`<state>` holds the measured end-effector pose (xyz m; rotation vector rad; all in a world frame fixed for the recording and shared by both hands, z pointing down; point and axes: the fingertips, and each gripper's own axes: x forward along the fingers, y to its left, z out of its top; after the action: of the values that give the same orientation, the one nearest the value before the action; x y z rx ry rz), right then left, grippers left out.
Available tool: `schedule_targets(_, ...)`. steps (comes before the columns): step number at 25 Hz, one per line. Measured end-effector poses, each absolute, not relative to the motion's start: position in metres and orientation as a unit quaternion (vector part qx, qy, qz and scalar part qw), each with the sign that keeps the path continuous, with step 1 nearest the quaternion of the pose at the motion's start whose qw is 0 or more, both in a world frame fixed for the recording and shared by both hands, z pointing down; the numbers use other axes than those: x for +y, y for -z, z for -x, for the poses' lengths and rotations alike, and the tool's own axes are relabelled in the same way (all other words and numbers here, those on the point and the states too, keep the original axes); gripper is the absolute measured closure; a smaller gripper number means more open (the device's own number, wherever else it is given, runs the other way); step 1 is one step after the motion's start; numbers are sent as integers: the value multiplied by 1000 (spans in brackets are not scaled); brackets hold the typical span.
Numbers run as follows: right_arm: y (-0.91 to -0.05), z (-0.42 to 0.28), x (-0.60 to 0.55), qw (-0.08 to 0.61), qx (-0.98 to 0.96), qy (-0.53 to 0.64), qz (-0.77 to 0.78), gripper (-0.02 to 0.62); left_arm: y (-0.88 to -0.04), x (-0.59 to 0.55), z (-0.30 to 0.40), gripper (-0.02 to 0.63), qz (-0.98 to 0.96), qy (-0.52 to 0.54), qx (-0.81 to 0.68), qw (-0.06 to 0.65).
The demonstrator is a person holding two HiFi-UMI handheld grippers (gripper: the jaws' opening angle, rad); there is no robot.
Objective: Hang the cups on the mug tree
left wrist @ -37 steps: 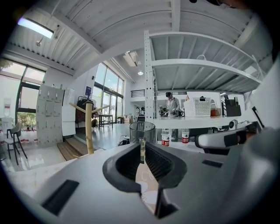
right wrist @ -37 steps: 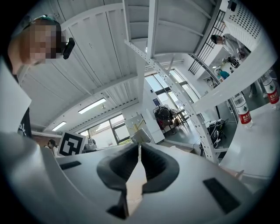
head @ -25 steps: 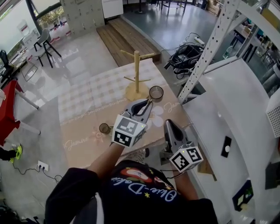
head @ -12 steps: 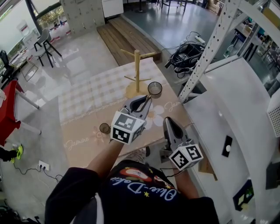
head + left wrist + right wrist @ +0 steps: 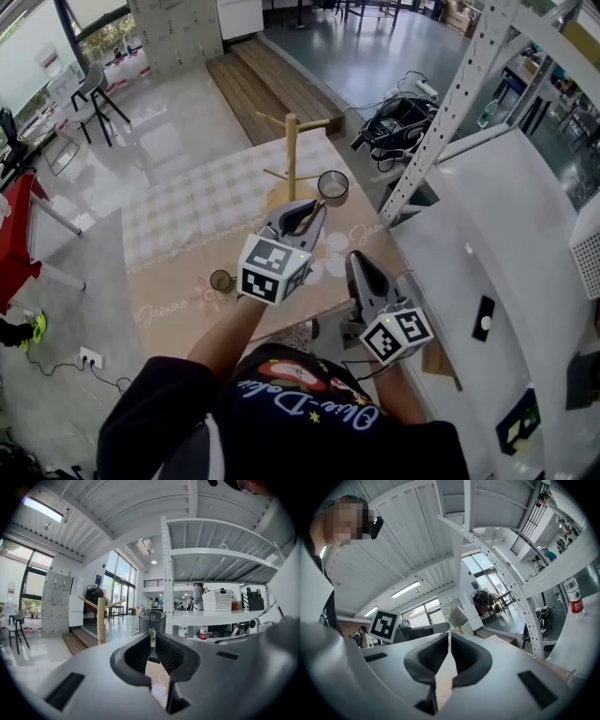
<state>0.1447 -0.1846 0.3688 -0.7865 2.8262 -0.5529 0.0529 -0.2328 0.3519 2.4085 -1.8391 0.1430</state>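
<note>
Left gripper (image 5: pixel 315 210) jaws gripping cup (image 5: pixel 333 187), mug tree (image 5: pixel 292 150) beyond, right gripper (image 5: pixel 355 262) jaws closed, shelf post (image 5: pixel 450 103) alongside

Shelf post (image 5: pixel 450 103) beside mug tree (image 5: pixel 292 155)
</note>
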Motion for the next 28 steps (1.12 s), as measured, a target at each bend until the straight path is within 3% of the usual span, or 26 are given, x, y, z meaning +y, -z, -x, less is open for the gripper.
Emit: schedule_targets(28,-368,-154,-210,77,939,184,279,569,-341,-286,-32,568,-780,-12,-622,65)
